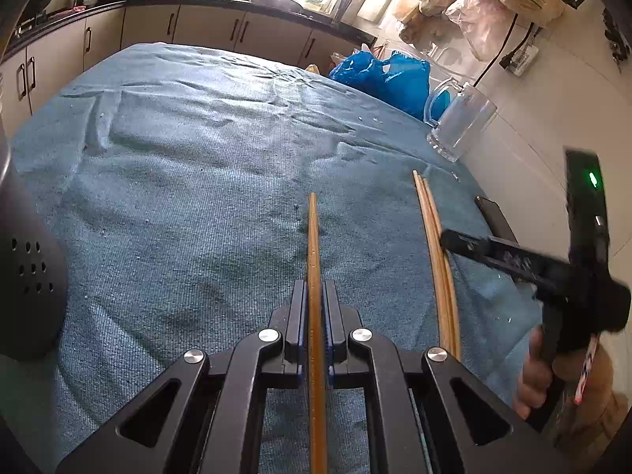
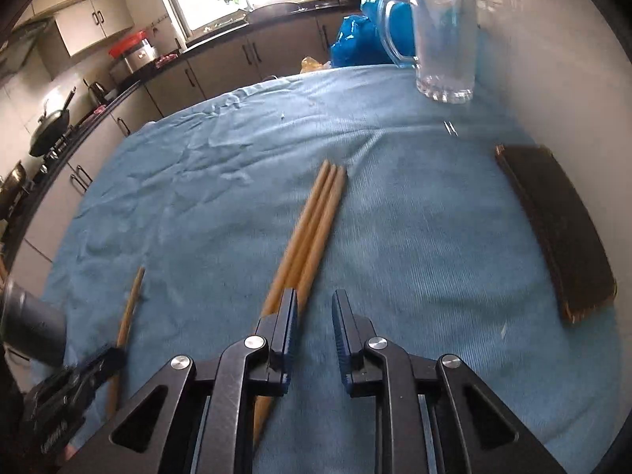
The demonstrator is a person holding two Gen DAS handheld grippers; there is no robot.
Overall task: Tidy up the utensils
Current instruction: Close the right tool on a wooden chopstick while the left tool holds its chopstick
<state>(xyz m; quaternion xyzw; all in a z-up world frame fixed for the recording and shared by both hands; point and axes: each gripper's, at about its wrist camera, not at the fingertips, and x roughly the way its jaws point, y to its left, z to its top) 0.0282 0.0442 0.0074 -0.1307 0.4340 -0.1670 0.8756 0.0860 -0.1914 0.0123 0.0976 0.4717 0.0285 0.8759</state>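
My left gripper (image 1: 315, 288) is shut on a single wooden chopstick (image 1: 313, 237) that points forward over the blue cloth. It also shows in the right wrist view (image 2: 128, 312), held by the left gripper (image 2: 98, 363). A bundle of wooden chopsticks (image 2: 312, 225) lies on the cloth; it also shows in the left wrist view (image 1: 436, 249). My right gripper (image 2: 314, 308) is open and empty just above the bundle's near end, which passes under its left finger. In the left wrist view the right gripper (image 1: 450, 239) sits beside the bundle.
A clear glass mug (image 2: 442, 39) stands at the far right of the blue cloth (image 2: 221, 181), also in the left wrist view (image 1: 460, 122). A dark flat block (image 2: 553, 229) lies by the right wall. Blue plastic bags (image 1: 383, 75) sit behind. A dark perforated object (image 1: 27, 272) is at left.
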